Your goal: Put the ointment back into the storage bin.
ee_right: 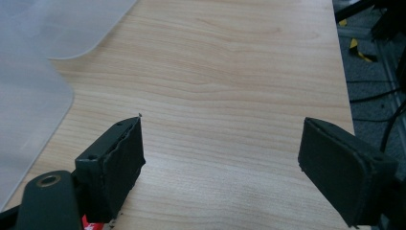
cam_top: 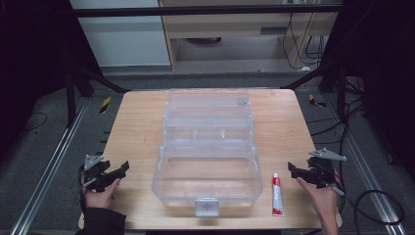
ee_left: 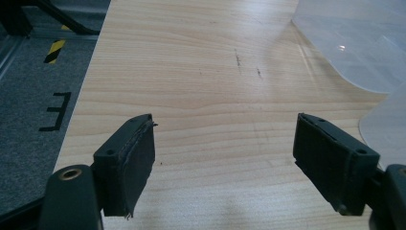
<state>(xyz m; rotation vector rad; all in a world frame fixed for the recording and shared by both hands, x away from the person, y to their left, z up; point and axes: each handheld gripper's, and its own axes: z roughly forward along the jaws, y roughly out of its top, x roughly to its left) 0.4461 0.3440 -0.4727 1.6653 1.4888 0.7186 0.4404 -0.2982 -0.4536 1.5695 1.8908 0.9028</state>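
Observation:
A clear plastic tiered box [cam_top: 208, 152] stands open in the middle of the wooden table [cam_top: 137, 127], its trays stepped back toward the far edge. A small white and red tube [cam_top: 277, 194] lies flat on the table just right of the box. My left gripper [cam_top: 120, 175] rests near the table's front left, open, with bare wood between its pads [ee_left: 136, 158]. My right gripper [cam_top: 292, 171] sits at the front right, right of the tube, also open and holding nothing. A red scrap of the tube [ee_right: 88, 223] peeks beside the right gripper's left pad [ee_right: 117, 163].
The box's clear wall [ee_left: 349, 43] curves into the left gripper view at upper right, and its wall [ee_right: 28, 76] lies at the left of the right gripper view. Grey floor with rails and cables [cam_top: 377, 196] surrounds the table. A cabinet [cam_top: 235, 29] stands behind.

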